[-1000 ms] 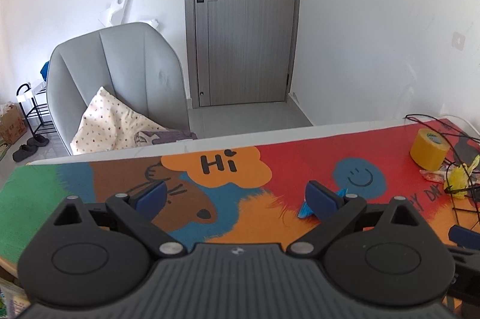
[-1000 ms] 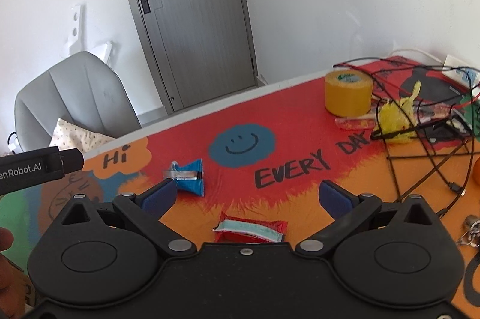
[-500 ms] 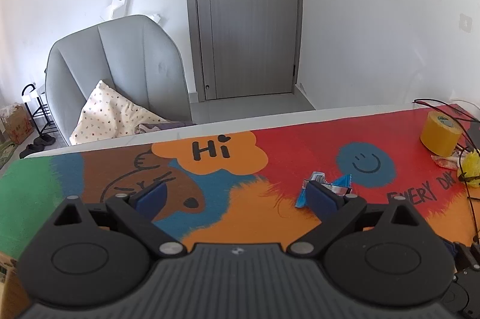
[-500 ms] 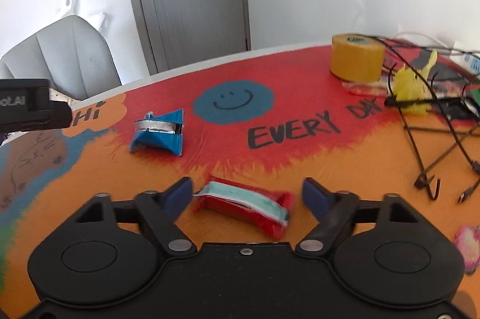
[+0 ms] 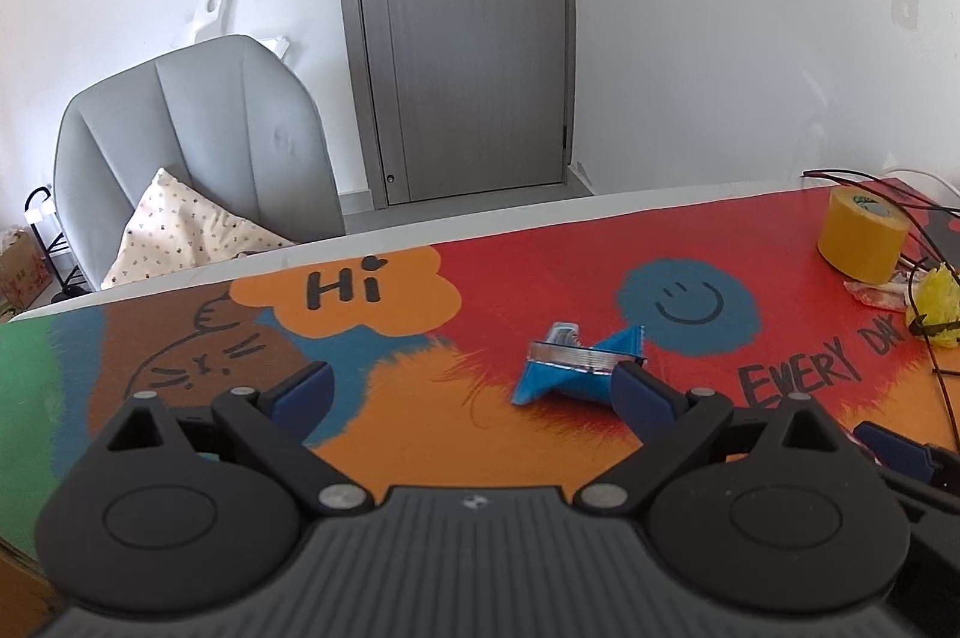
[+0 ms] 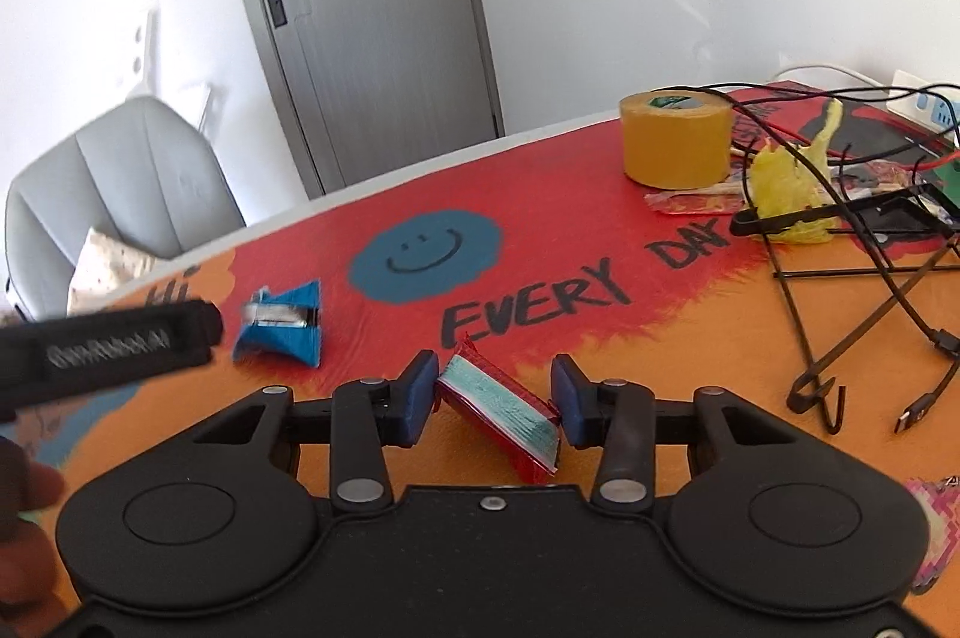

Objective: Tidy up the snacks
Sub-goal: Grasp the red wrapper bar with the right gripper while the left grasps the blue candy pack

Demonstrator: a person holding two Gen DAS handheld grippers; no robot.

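Observation:
A red snack bar [image 6: 501, 407] with a teal stripe lies skewed on the painted table [image 6: 600, 362]. My right gripper [image 6: 493, 395] has it between its blue pads. The jaws are closing and both pads touch the bar's ends. A blue snack packet [image 5: 576, 365] with a silver seal lies just ahead of my left gripper [image 5: 471, 389]. That gripper is open wide, its right fingertip [image 5: 639, 389] beside the packet, and nothing lies between its fingers. The right wrist view shows the same blue packet [image 6: 279, 332] with the left gripper's body [image 6: 108, 350] blurred beside it.
A yellow tape roll [image 6: 675, 137], a crumpled yellow bag [image 6: 786, 182], black cables [image 6: 870, 290] and a power strip [image 6: 924, 101] crowd the table's right side. A pink patterned packet [image 6: 927, 518] lies at the near right. A grey chair [image 5: 192, 146] stands beyond the far edge.
The right jaws came in from wide apart onto the red bar, which turned askew. Both grippers sank toward the table. The left one drew closer to the blue packet.

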